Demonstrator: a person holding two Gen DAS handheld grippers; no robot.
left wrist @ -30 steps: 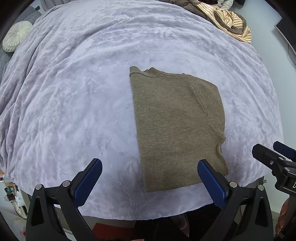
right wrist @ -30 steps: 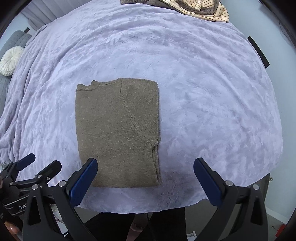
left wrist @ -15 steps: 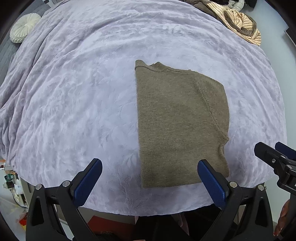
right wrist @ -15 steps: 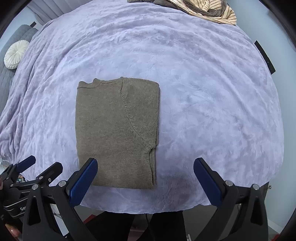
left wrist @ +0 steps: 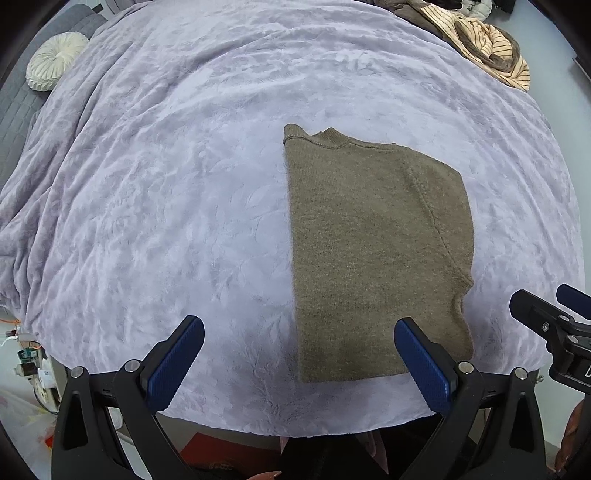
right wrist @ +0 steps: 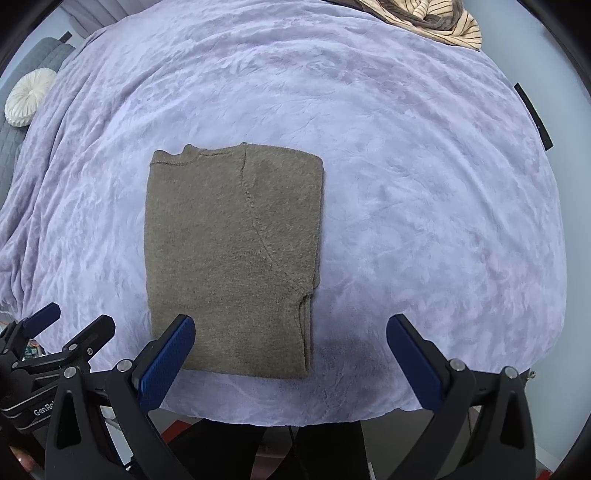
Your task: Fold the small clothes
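Note:
An olive-brown knit sweater (left wrist: 373,251) lies folded into a tall rectangle on the lilac blanket (left wrist: 166,192), collar at the far end. It also shows in the right wrist view (right wrist: 229,258). My left gripper (left wrist: 299,363) is open and empty, held above the bed's near edge at the sweater's near left corner. My right gripper (right wrist: 291,360) is open and empty, above the near edge at the sweater's near right corner. Each gripper appears in the other's view: the right one (left wrist: 550,317) and the left one (right wrist: 62,328).
A heap of striped and brown clothes (left wrist: 480,40) lies at the bed's far right corner, also in the right wrist view (right wrist: 432,18). A round white cushion (left wrist: 51,70) sits far left. The bed's near edge (left wrist: 295,428) drops to the floor.
Both grippers have drawn back and up a little from the bed; the sweater and the bed's near edge sit higher in both views. Both jaws have stayed open and the sweater has not moved.

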